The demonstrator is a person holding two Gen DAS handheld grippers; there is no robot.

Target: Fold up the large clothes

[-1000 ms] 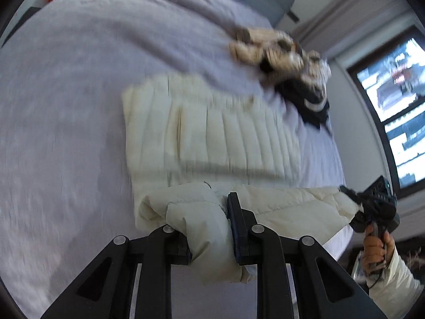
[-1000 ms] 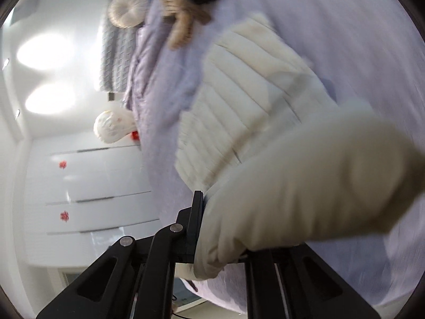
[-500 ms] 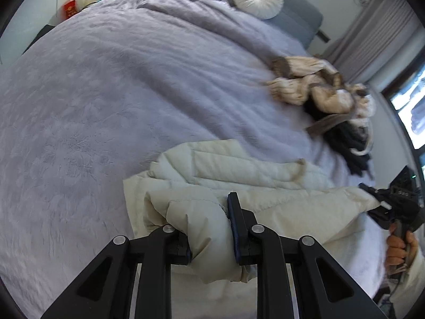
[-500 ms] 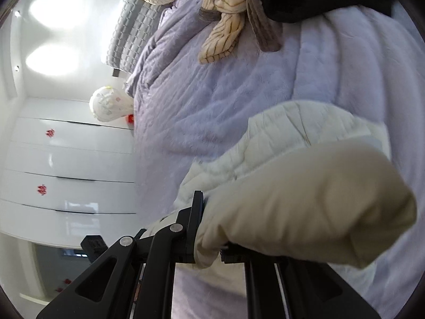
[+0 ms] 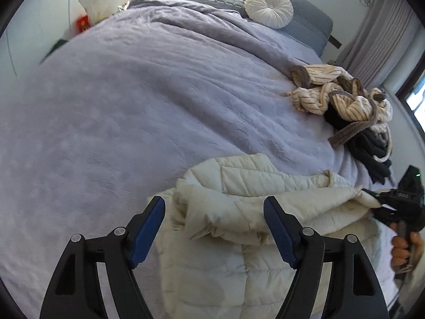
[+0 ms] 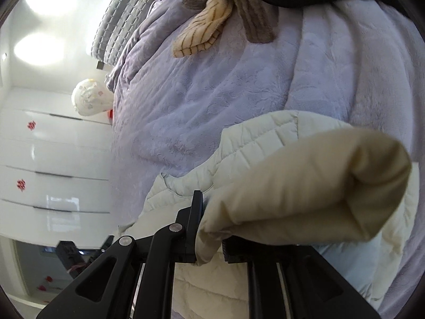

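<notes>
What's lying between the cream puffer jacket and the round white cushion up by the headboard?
Only bare lavender blanket, as the left wrist view shows. The striped clothes pile sits off to the side, not between the cream puffer jacket and round white cushion.

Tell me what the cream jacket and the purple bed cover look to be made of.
Cream jacket: likely a padded, quilted synthetic shell with a matte finish; stitched channels puff between seams. Purple bed cover: looks like plush fleece or velvet-like fabric; a short soft nap with a faint embossed pattern shows, though the exact fibre is unclear.
</notes>
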